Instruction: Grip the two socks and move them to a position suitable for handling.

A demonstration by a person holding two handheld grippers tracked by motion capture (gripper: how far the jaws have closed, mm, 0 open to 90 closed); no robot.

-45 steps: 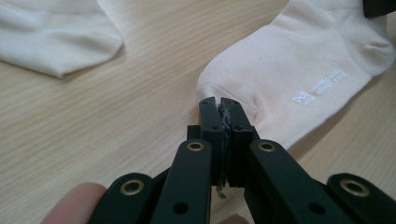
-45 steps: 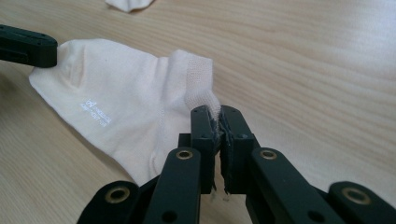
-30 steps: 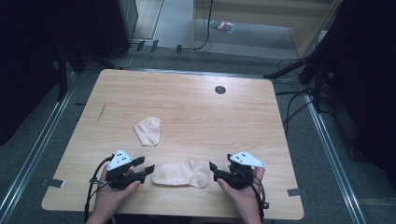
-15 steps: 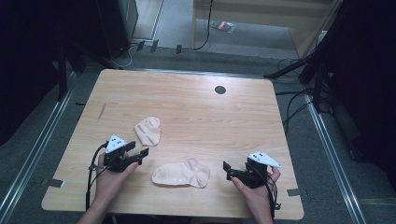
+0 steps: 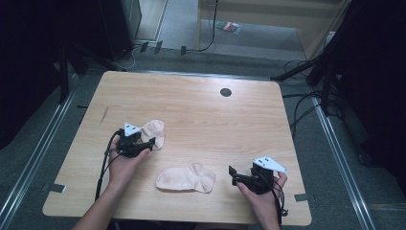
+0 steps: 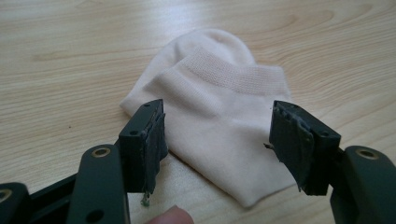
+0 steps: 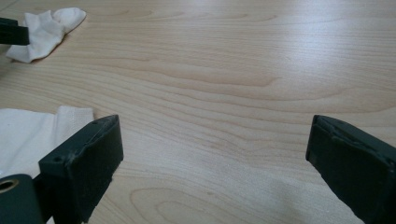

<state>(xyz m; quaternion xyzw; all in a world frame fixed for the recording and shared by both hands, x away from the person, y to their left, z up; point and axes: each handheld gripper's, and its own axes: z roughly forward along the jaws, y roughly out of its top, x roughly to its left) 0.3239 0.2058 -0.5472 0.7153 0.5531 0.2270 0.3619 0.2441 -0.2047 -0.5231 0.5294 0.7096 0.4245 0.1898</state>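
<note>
Two pale pink socks lie on the wooden table [image 5: 201, 115]. One sock is folded [image 5: 155, 132] at the left. My left gripper [image 5: 148, 143] stands open right at its near edge. In the left gripper view the folded sock [image 6: 219, 100] reaches in between the open jaws of my left gripper [image 6: 217, 140], which stand apart on either side of it. The other sock lies flat [image 5: 186, 178] near the front edge. My right gripper [image 5: 233, 175] is open a short way to its right, apart from it. In the right gripper view the flat sock's cuff [image 7: 32, 133] lies beside the left jaw of my right gripper [image 7: 215, 154].
A round dark hole [image 5: 225, 92] sits in the table near its far edge. Cables and dark stands crowd the floor beyond the table and at its right. The folded sock [image 7: 46, 25] and the tip of the left gripper show far off in the right gripper view.
Both grippers have left the ends of the flat sock. The left one moved forward and left to the folded sock. The right one drew back to the right.
</note>
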